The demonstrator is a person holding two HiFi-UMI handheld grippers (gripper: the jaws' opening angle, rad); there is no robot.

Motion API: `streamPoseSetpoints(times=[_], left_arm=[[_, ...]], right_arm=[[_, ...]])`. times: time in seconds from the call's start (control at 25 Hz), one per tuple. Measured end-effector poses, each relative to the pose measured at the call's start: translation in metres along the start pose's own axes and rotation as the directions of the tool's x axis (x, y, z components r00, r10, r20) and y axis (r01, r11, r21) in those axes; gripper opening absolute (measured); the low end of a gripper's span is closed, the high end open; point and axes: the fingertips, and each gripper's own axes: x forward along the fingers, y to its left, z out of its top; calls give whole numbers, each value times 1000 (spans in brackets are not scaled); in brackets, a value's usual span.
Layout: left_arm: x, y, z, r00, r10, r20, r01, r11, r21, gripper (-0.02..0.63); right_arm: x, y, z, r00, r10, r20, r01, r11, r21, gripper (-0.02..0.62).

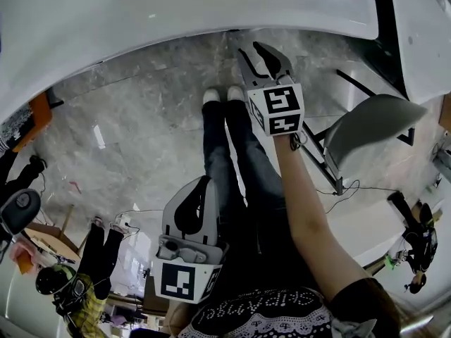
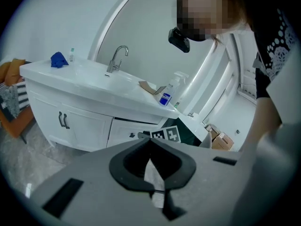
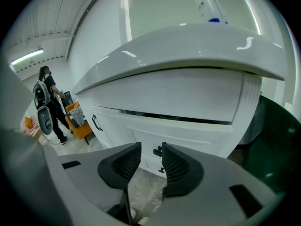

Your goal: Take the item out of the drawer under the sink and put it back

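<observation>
The white vanity [image 2: 70,86] carries the sink, and its drawer front [image 3: 178,135] sits just beneath, with a dark gap along its top. My right gripper [image 3: 151,149] is open and points at the drawer's small dark handle [image 3: 157,150], which shows in the gap beyond the pads; nothing is between them. In the head view the right gripper [image 1: 252,50] reaches out toward the counter edge [image 1: 211,20]. My left gripper [image 2: 150,140] is shut and empty, held low by the body [image 1: 204,182]. The drawer's contents are hidden.
A spray bottle [image 2: 165,95], a faucet [image 2: 117,58] and a blue cloth [image 2: 59,59] are on the counter. Cupboard doors with handles [image 2: 63,120] lie left of the drawer. A grey chair [image 1: 366,125] stands to the right. A person [image 3: 47,102] stands by an orange chair [image 3: 77,121].
</observation>
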Motion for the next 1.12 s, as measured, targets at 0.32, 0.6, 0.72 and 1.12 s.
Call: streamPoseSetpoints(times=[0.32, 0.6, 0.72, 1.12], left_arm=[[4, 7, -10, 1000, 20, -23, -21, 999, -37, 3], [3, 10, -1, 1000, 17, -12, -18, 997, -69, 3], [2, 11, 3, 1000, 21, -4, -21, 997, -70, 3], [0, 16, 17, 998, 53, 18, -52, 997, -61, 3]], right_arm=[[37, -5, -11, 1000, 9, -19, -8, 1000, 12, 126], [60, -14, -22, 999, 1, -46, 1, 999, 41, 140], [72, -14, -28, 998, 0, -62, 3, 999, 38, 140], [95, -16, -36, 995, -6, -99, 11, 999, 50, 147]])
